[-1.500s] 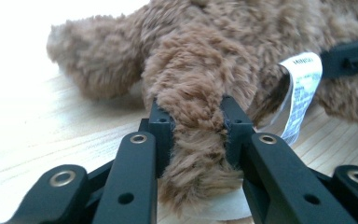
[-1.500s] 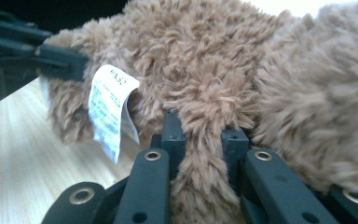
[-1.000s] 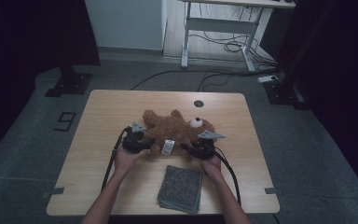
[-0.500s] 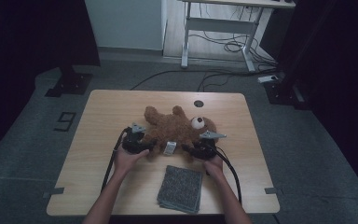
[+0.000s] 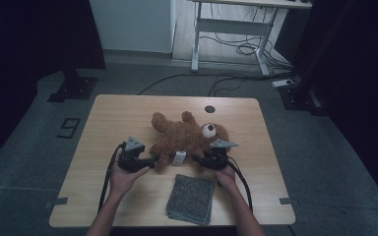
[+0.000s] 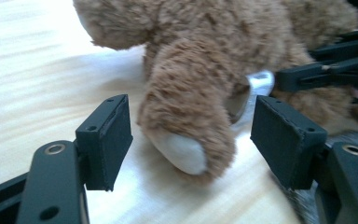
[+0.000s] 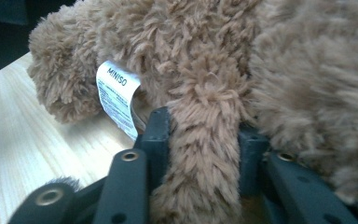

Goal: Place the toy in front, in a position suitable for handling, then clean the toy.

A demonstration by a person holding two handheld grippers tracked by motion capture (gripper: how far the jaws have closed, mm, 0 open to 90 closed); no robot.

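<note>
Since a second ago my left tool (image 5: pixel 150 161) has let go and backed off at 9 o'clock of the teddy bear (image 5: pixel 184 135) mid-counter (image 5: pixel 108 113). Left gripper view: spread jaws, paw (image 6: pixel 186 140) between, untouched. Right gripper view: my right tool (image 7: pixel 200 140), jaws just easing, pinches a furry limb (image 7: pixel 205 154).

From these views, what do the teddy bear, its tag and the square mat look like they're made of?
Teddy bear: brown plush, long shaggy pile that looks soft; the paw sole is a smoother pale fabric. Tag: thin white printed label, likely satin or paper-like fabric, since it curls. Mat: grey, speckled and nubby, probably carpet or coarse textile; it looks layered at the edge.
</note>
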